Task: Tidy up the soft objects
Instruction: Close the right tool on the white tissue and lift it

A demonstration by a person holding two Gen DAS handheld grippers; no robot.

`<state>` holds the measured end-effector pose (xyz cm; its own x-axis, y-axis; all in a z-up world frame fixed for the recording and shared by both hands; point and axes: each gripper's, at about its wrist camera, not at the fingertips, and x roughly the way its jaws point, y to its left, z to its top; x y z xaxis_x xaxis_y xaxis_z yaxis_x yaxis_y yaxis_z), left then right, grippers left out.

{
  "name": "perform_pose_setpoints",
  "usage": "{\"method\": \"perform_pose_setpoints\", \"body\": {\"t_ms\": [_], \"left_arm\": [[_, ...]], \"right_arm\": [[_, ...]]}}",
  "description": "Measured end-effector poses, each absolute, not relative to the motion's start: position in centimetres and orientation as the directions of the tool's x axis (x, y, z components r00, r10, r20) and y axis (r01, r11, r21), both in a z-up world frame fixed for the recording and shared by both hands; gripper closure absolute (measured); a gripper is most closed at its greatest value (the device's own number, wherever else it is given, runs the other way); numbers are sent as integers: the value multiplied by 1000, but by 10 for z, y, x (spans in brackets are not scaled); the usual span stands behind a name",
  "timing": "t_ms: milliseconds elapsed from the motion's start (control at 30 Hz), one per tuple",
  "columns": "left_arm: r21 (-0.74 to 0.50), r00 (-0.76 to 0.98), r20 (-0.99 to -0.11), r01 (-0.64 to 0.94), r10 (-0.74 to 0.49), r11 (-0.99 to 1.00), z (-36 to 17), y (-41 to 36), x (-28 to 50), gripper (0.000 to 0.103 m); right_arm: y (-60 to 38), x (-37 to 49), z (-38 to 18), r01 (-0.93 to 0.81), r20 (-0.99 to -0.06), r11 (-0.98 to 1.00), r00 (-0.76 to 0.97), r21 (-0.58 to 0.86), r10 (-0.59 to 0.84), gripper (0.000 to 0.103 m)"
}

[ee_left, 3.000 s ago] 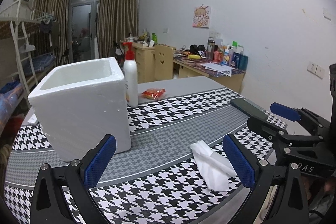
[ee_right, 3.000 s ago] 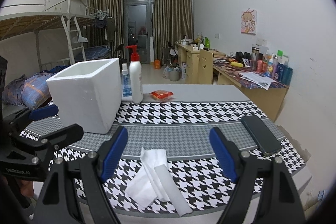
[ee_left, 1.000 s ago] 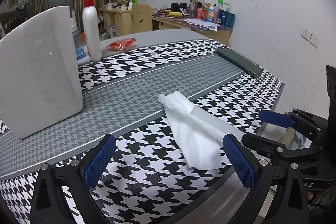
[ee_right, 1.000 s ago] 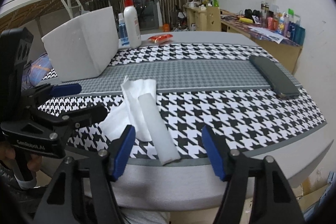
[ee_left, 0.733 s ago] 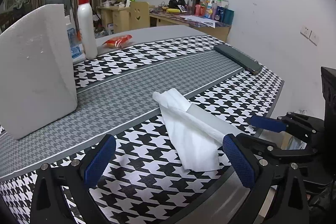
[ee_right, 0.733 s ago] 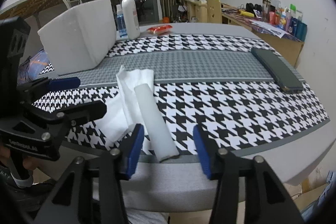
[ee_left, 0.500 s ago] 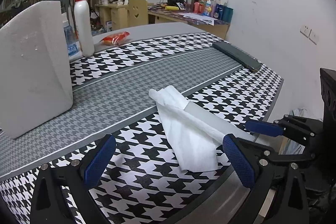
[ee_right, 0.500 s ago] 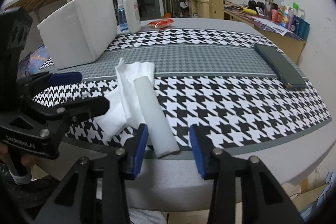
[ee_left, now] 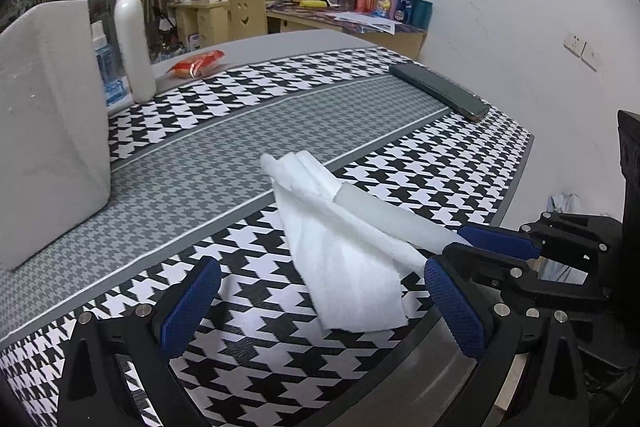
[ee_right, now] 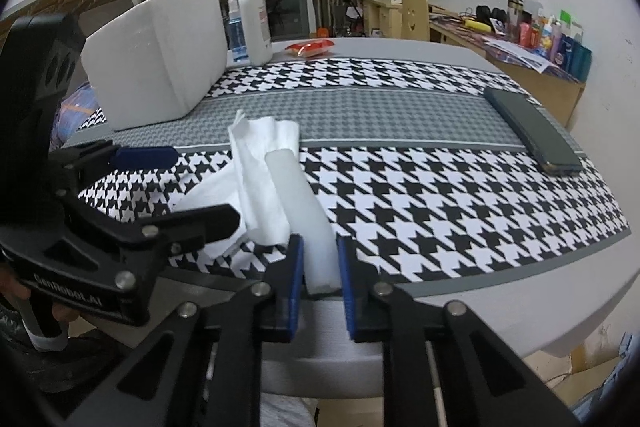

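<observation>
At the near edge of the houndstooth table [ee_right: 460, 227], we've got the right gripper [ee_right: 319, 269] just closing onto the white foam roll [ee_right: 298, 199], crumpled tissue [ee_left: 340, 251] touching it, left gripper [ee_left: 320, 311] wide open, empty.

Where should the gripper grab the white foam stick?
Probably at its near end, from the table edge, jaws on its long sides. The foam stick points at the right gripper, which has just been closing on that end; tissue crowds its left.
</observation>
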<state>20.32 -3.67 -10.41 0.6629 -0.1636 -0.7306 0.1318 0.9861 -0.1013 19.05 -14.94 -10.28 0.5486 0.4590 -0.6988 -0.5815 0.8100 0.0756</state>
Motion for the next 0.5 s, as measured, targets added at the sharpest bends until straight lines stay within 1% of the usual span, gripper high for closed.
{"method": "perform_pose_setpoints", "body": {"t_ms": [67,133,167,200,300,367,433,467,500], "left_arm": [[-100,660,-733,134,-164,986,-105,-40,205,5],[-98,654,-737,147,-171,984,-106,-43,208,15],[-96,650,-741,149,-171,984,-107,-44,209,17],[-85,642,-749,149,-162,985,-110,-46,211,23],[-32,647,-752,151,-123,988,-112,-52,212,29],[-29,650,-750,153,-123,988,-112,-51,212,34],[-14,657,-747,140,-103,990,-112,-51,214,45],[-6,661,-744,136,-95,991,-112,-50,215,48],[0,664,-742,138,-93,990,-112,-51,215,52]], "right_arm": [[-149,191,-104,-580,-699,811,548,79,460,82],[-150,190,-104,-579,-698,811,548,80,460,82],[-150,191,-104,-580,-698,810,545,86,464,82],[-151,191,-105,-579,-698,810,543,91,466,82],[-150,191,-104,-583,-698,808,542,90,468,82],[-149,191,-104,-585,-698,806,542,87,468,82],[-150,192,-105,-584,-699,806,538,95,472,82],[-150,192,-105,-584,-699,806,536,97,473,81],[-151,192,-105,-586,-698,804,536,98,475,81]]}}
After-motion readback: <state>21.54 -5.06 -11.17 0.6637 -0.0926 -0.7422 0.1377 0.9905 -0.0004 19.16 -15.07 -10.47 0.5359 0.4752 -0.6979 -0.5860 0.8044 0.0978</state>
